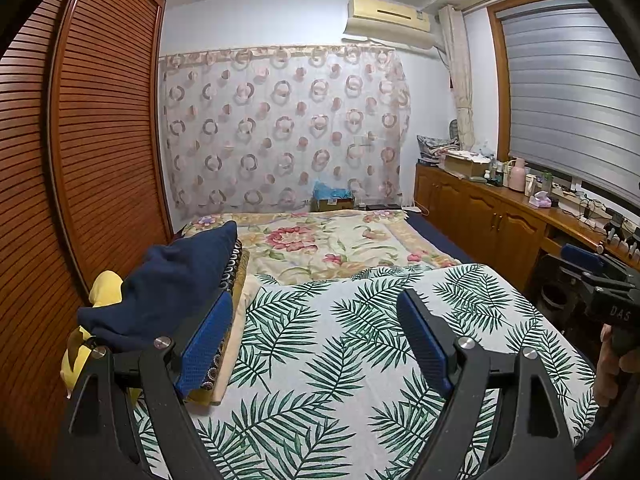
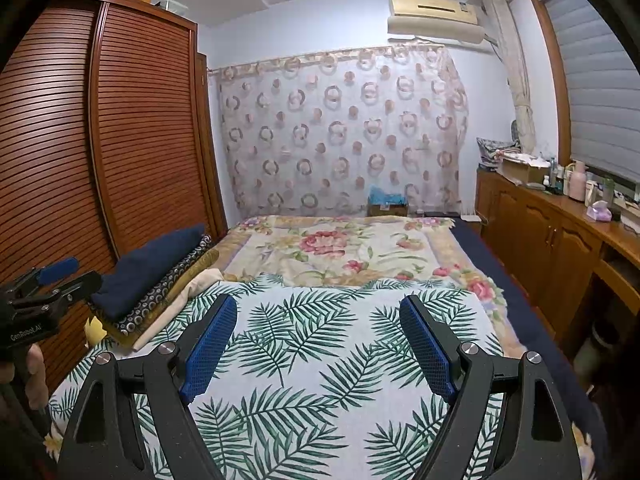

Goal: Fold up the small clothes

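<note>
Two grippers hover over a bed, both with their blue pads spread wide and nothing between them. The left gripper (image 1: pixel 316 336) hangs above a white cloth printed with green leaves (image 1: pixel 360 344), which lies flat across the near end of the bed; the right gripper (image 2: pixel 318 340) is above the same cloth (image 2: pixel 320 344), a little further to the right, and a hand (image 1: pixel 612 364) shows at the edge of the left view holding it. The task's clothes sit in a stack at the left edge of the bed, beside the slatted wooden wardrobe (image 1: pixel 104 128): a dark blue garment (image 1: pixel 176 284) lies on top, a dark piece with a ring pattern (image 2: pixel 168 284) under it, then tan and cream layers, with something yellow (image 1: pixel 102 288) poking out on the wardrobe side. The left gripper's left pad is just beside this stack; whether it touches cannot be told. Beyond the leafy cloth a flowered blanket (image 1: pixel 320 240) covers the rest of the bed, and a patterned curtain (image 1: pixel 280 128) hangs on the far wall.
</note>
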### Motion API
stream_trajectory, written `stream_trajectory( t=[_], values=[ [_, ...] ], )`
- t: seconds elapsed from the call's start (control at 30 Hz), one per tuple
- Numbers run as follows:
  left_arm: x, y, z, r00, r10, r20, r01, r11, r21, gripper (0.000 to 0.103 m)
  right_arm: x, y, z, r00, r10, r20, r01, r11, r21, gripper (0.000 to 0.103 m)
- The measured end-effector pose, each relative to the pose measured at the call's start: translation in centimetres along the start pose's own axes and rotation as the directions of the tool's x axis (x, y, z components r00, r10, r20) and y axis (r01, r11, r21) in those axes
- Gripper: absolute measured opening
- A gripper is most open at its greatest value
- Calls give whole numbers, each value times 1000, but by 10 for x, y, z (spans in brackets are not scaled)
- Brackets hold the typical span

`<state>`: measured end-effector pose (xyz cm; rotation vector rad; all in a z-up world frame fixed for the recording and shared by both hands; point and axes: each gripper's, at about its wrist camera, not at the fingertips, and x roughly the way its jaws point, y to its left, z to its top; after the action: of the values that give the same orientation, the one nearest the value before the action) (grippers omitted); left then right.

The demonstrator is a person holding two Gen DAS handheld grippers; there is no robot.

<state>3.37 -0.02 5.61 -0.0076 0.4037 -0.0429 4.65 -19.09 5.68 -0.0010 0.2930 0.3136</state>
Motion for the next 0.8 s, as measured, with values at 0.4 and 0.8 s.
stream_trajectory(
  t=[0.4,0.8],
  values=[
    [0,0,0,1000,0,2,0,1000,1,84,0,-2,1,1000,-1,1,1,1000,0,85],
    [-1,0,0,1000,1,5,-1,1000,-1,84,-1,-3,1,1000,0,8,0,1000,0,85]
  ],
)
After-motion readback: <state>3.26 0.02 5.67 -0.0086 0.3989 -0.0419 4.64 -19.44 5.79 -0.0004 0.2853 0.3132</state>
